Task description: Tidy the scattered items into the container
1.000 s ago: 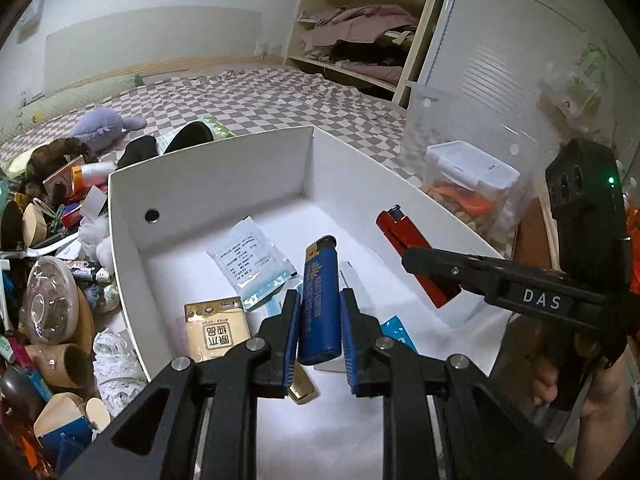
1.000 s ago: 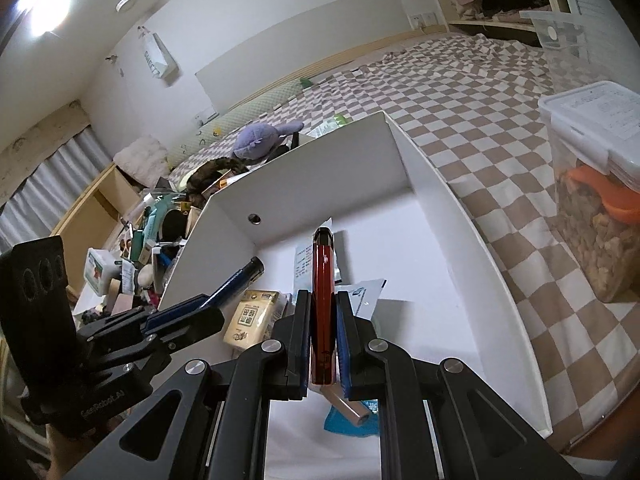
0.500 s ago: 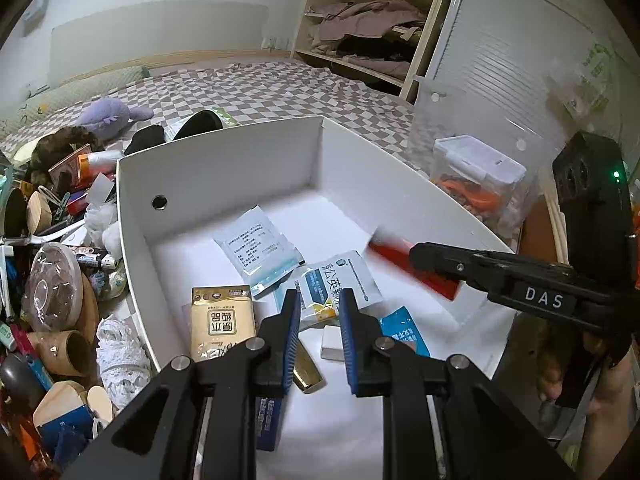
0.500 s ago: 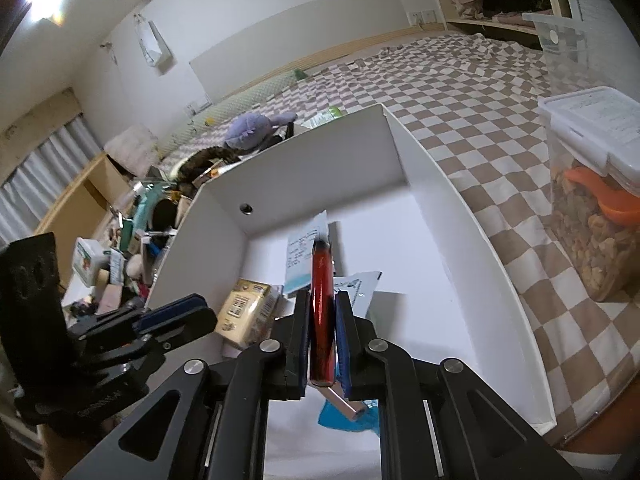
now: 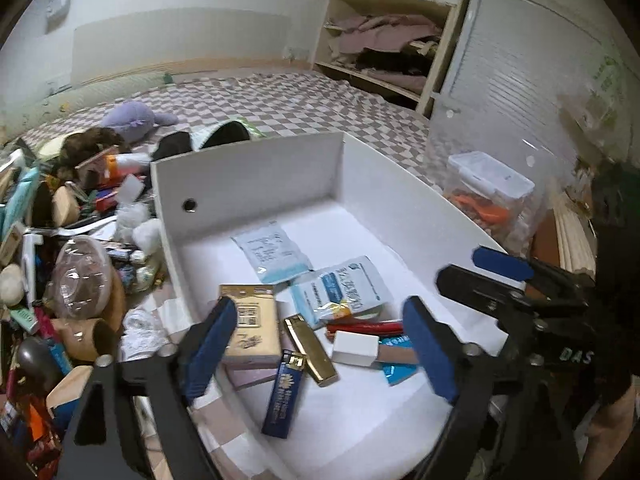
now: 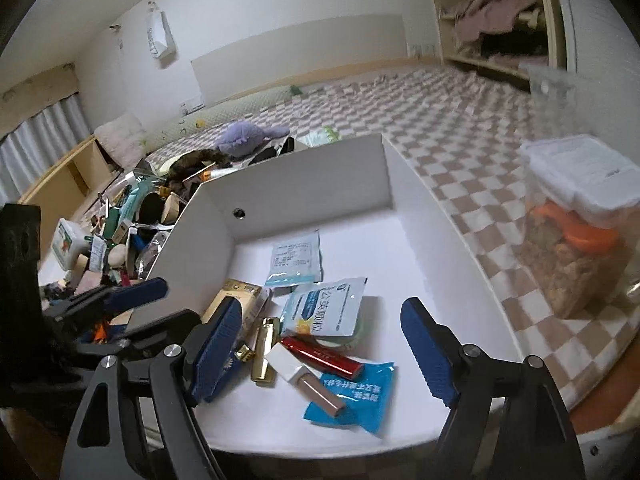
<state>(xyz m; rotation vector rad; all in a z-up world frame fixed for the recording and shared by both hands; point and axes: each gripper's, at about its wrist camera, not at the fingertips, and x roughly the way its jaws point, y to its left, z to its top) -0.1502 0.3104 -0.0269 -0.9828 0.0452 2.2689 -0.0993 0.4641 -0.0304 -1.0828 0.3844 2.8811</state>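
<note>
The heap of scattered items (image 5: 76, 264) lies to the left of the white container (image 5: 256, 172), just outside its left wall, so the left gripper (image 5: 316, 344) is the nearer one for the next pick (the right would have to cross the box). Its jaws are opening, with nothing between them; below them the blue lighter (image 5: 283, 392) lies flat on the container floor, long axis running toward the camera, beside a gold lighter (image 5: 310, 354) and a yellow packet (image 5: 250, 328). The right gripper (image 6: 322, 352) hangs over the container's near end, jaws also opening and empty; the red lighter (image 6: 322, 355) lies beneath them, slanted across a blue sachet (image 6: 356, 396). The heap looks tangled: cups, tubes, wrappers overlapping.
</note>
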